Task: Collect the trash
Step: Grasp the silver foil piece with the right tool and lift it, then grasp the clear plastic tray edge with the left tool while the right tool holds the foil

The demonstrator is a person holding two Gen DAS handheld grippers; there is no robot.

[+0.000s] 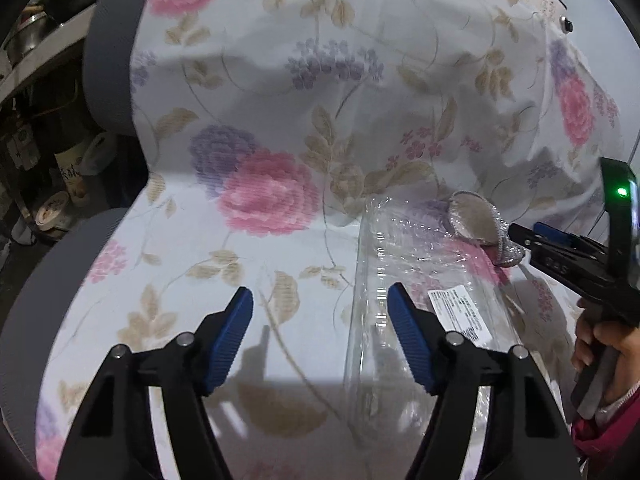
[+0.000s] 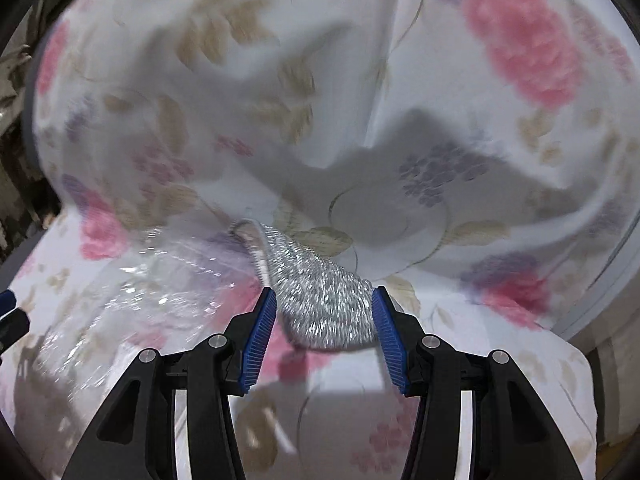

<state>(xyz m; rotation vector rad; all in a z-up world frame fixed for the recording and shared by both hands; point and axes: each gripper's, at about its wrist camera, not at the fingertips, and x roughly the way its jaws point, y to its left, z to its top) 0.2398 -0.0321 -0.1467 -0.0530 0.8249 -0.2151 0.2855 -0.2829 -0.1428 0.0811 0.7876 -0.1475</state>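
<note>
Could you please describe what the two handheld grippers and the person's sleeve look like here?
Both the left gripper and the right gripper have black plastic arms with silver pivot pins and blue ribbed pads. Seen from the left wrist camera, the right one has a black body with a green light. The sleeve is dark pink.

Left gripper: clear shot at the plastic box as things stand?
Probably yes. The left gripper is open, with one finger already over the clear plastic box. Nothing lies on the box's near end; the silver scrubber sits at its far end.

Matt floral cloth (image 1: 280, 128) lies under a glossy clear plastic container (image 1: 404, 264) (paper-labelled) and a glittery silver slipper (image 2: 320, 300).
</note>
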